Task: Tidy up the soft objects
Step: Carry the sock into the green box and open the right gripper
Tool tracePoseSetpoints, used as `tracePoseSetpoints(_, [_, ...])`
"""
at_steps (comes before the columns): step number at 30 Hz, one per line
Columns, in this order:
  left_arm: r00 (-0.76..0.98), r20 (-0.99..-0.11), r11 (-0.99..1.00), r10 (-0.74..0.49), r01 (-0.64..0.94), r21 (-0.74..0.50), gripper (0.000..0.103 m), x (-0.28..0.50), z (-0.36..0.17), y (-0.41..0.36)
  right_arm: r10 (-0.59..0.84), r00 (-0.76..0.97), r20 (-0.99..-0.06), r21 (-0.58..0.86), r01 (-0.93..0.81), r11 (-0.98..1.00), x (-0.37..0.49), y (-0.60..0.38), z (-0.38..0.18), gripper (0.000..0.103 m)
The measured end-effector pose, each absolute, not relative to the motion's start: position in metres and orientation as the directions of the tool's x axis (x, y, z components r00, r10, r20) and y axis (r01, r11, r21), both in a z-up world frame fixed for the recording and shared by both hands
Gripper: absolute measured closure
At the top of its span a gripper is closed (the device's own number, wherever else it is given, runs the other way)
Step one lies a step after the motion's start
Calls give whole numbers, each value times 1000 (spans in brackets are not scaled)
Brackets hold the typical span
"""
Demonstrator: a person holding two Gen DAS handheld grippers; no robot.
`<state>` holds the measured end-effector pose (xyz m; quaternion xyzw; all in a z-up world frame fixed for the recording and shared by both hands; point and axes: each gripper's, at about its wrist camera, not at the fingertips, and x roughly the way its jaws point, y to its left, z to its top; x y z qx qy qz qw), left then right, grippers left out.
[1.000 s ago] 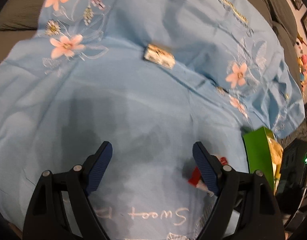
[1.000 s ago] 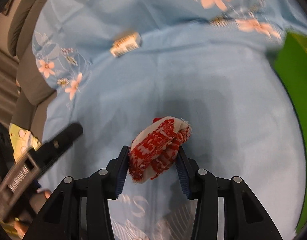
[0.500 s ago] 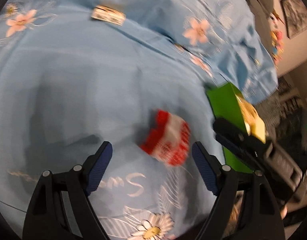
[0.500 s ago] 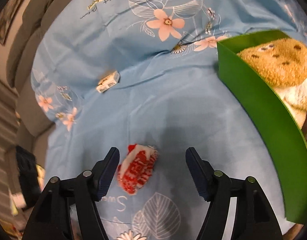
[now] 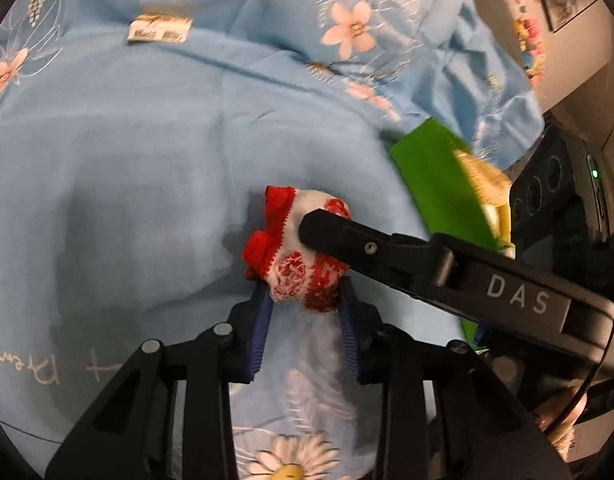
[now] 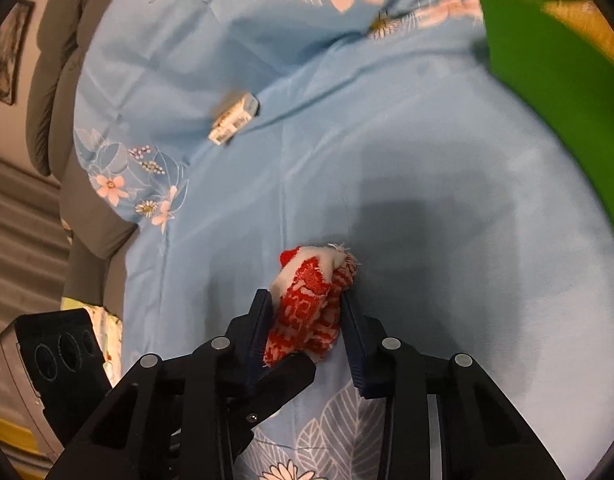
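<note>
Both grippers have just been closing, and each now has the rolled red-and-white sock [image 5: 303, 256] between its pads: the left gripper [image 5: 305, 312] pinches the near end of the bundle with its jaws narrowed to the sock's width, and the right gripper [image 6: 307, 320] clamps it the same way from the other side, so the sock sits squeezed between two pairs of blue pads on the blue bedsheet [image 5: 127, 184], a little way short of the green box [image 5: 439, 180]. To do this step well, I would judge that only one claw should end up carrying; two grips on one small soft roll tend to pull it open, so one should ease off before the other lifts, and the lift should be straight up so the sheet is not dragged along. The holding pads look set near the middle of the roll, which should keep it from unwinding. From the sock, the box lies off to the right, so the carry looks short. The left wrist view shows the right gripper's finger lying across the top of the sock and a tan plush toy [image 5: 483, 176] already in the box; the right wrist view shows instead how deeply the sock sits in its own jaws, and the small paper tag [image 6: 235, 118] lying well beyond the sock.
</note>
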<state>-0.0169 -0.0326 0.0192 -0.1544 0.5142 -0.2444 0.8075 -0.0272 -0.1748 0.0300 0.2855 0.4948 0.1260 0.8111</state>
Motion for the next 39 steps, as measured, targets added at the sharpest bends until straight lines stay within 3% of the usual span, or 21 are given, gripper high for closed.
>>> tracePoseSetpoints(10, [481, -614, 778, -625, 446, -442, 72, -40, 87, -78, 353, 716, -602, 557, 60, 829, -74, -223, 109, 66])
tracePoseSetpoints(16, [408, -557, 679, -723, 564, -469, 72, -37, 111, -132, 226, 796, -562, 546, 152, 824, -101, -277, 132, 66])
tracePoseSetpoints(25, [259, -574, 573, -776, 670, -472, 72, -32, 109, -219, 34, 782, -623, 506, 370, 779, -119, -345, 125, 66])
tracePoseSetpoints(34, [206, -691, 626, -693, 649, -433, 71, -20, 73, -265, 29, 696, -718, 489, 474, 732, -104, -377, 89, 66])
tracePoseSetpoints(39, [236, -682, 632, -692, 655, -415, 68, -24, 76, -257, 16, 703, -711, 485, 474, 735, -106, -374, 95, 65])
